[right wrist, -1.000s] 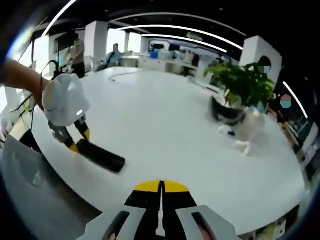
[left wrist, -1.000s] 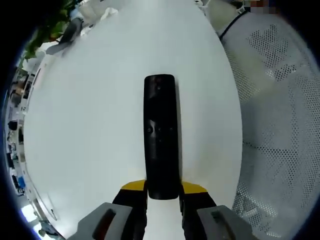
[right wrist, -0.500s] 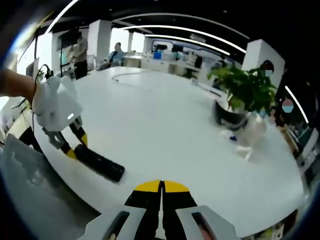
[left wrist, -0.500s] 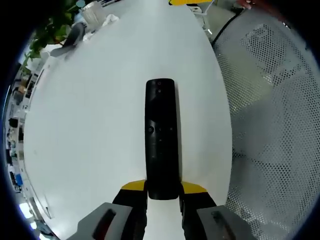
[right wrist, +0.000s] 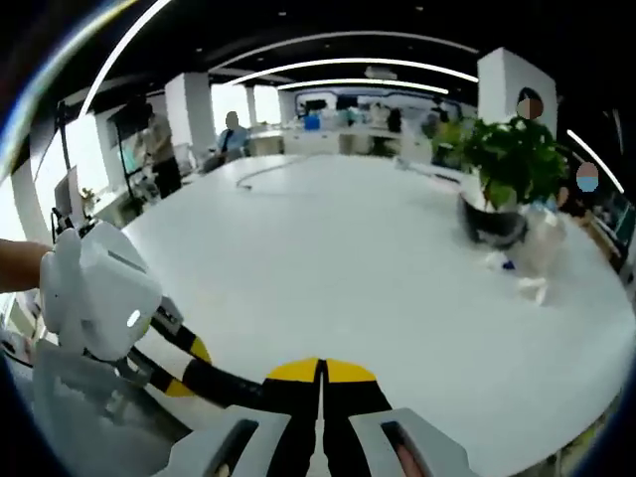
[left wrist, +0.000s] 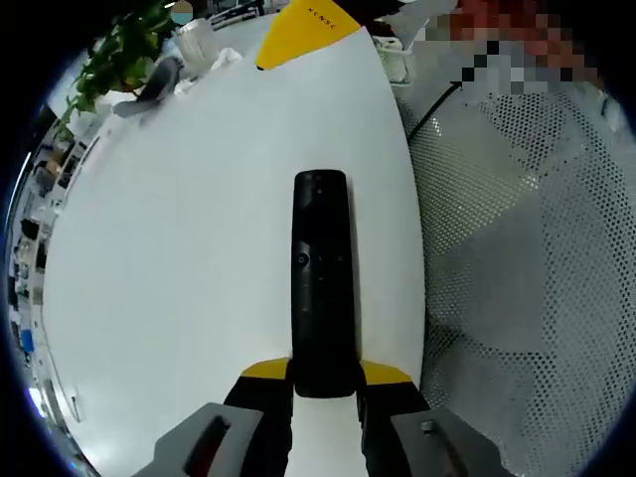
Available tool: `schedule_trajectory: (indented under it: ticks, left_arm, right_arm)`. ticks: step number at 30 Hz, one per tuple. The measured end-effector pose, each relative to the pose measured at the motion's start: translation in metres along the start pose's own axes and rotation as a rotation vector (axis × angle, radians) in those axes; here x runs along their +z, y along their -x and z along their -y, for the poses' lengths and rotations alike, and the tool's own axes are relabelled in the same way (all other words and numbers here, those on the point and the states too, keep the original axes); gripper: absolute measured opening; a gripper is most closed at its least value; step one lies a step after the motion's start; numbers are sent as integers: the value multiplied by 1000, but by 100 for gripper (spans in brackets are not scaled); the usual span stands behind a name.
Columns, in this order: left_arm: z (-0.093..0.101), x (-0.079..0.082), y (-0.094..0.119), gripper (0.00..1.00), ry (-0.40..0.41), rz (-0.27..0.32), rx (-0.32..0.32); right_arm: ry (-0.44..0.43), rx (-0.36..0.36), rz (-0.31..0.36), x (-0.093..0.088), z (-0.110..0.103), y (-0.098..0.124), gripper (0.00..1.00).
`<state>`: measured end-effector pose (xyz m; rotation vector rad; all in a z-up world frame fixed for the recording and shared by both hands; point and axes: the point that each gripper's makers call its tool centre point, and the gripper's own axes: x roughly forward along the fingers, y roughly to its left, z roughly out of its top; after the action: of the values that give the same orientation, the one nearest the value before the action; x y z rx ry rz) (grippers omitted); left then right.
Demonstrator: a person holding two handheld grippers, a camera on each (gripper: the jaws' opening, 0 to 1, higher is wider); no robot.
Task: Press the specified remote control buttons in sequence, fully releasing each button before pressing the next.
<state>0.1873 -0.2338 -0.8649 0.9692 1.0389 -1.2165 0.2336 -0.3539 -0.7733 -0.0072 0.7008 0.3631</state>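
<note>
- Left gripper view: the left gripper (left wrist: 324,383) has its jaws closed on the near end of the black remote control (left wrist: 321,278), which runs straight ahead over the white table (left wrist: 179,278).
- A yellow jaw tip of the right gripper (left wrist: 303,30) shows beyond the remote's far end.
- Right gripper view: the right gripper (right wrist: 320,376) has its jaws pressed together, holding nothing.
- A potted plant (right wrist: 504,179) stands far ahead, to the right.

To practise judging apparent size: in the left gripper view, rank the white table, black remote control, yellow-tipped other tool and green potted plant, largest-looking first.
1. Round white table
2. Slim black remote control
3. Yellow-tipped other tool and green leafy potted plant: they look alike and lie at different distances, so I leave them unranked.
</note>
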Motion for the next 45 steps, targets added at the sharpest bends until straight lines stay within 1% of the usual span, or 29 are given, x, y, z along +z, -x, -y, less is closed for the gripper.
schedule_trajectory:
  ticks: [2,5,8,13,14,15,16,17,18,21,25,28,31,33,37,39,42,45]
  left_arm:
    - [4,1,0,23,8,18,-1]
    - [12,2,0,23,2,39,-4]
    - [18,3,-1,23,0,61,-4]
    - [23,3,0,24,30,101,3]
    - [23,3,0,24,32,104,3]
    - [24,4,0,24,40,120,5]
    - [24,3,0,24,42,124,6]
    - [24,4,0,24,41,138,9]
    - [24,4,0,24,37,151,13]
    - [24,4,1,24,45,198,21]
    - [24,5,2,24,64,263,35]
    - [24,5,2,24,78,293,44]
    - [26,8,2,24,78,320,52]
    - [28,9,2,24,94,343,56]
    - [30,13,2,24,100,403,75]
    - [30,13,3,24,85,408,84]
    - [29,14,3,24,91,402,83]
    - [28,13,3,24,100,419,80]
  right_arm:
    - [-39,12,5,-3,-2,-1,0]
    - [-65,23,-23,-11,-1,-3,0]
    - [-111,44,-54,-17,-4,-3,0]
    - [-152,71,-145,-34,-10,-7,0]
    - [-154,66,-167,-38,-10,-7,0]
    - [-152,54,-193,-42,-9,-7,0]
    - [-138,22,-230,-49,-5,-7,0]
    - [-113,-1,-253,-53,-2,-8,0]
    - [-104,0,-261,-55,-2,-10,0]
    - [-114,25,-296,-63,-6,-14,0]
    - [-126,70,-321,-68,-12,-18,0]
    - [-121,64,-346,-74,-9,-18,0]
    - [-134,86,-327,-72,-10,-18,0]
    - [-144,93,-323,-72,-10,-19,0]
    - [-133,76,-342,-77,-6,-20,0]
    - [-136,78,-354,-79,-7,-20,0]
    - [-132,77,-386,-85,-7,-22,0]
    - [-121,74,-384,-84,-7,-22,0]
